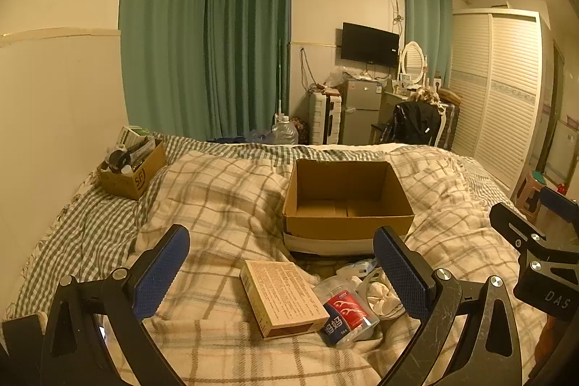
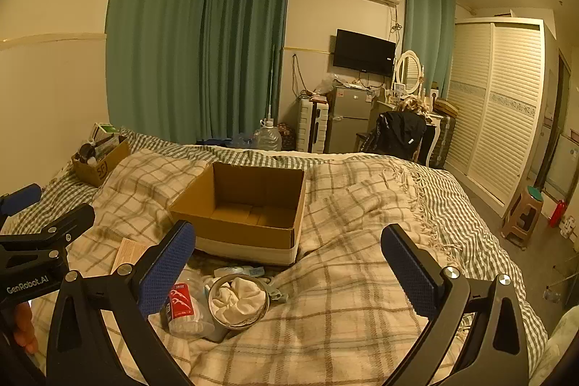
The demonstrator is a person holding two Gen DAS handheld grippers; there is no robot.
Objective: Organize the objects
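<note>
Both claws, left (image 1: 282,272) and right (image 2: 287,268), gape wide and empty, low in frame; items lie loose before the box (image 1: 347,201), probably awaiting packing.

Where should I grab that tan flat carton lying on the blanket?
Grip the tan carton across its two long side edges, coming from above. It lies flat, so only its thin sides offer opposing faces. The open left gripper is probably best placed.

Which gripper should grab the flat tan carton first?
Left, probably. The tan carton lies between the open left gripper fingers, unobstructed. For the right gripper it sits off to the side, mostly hidden.
</note>
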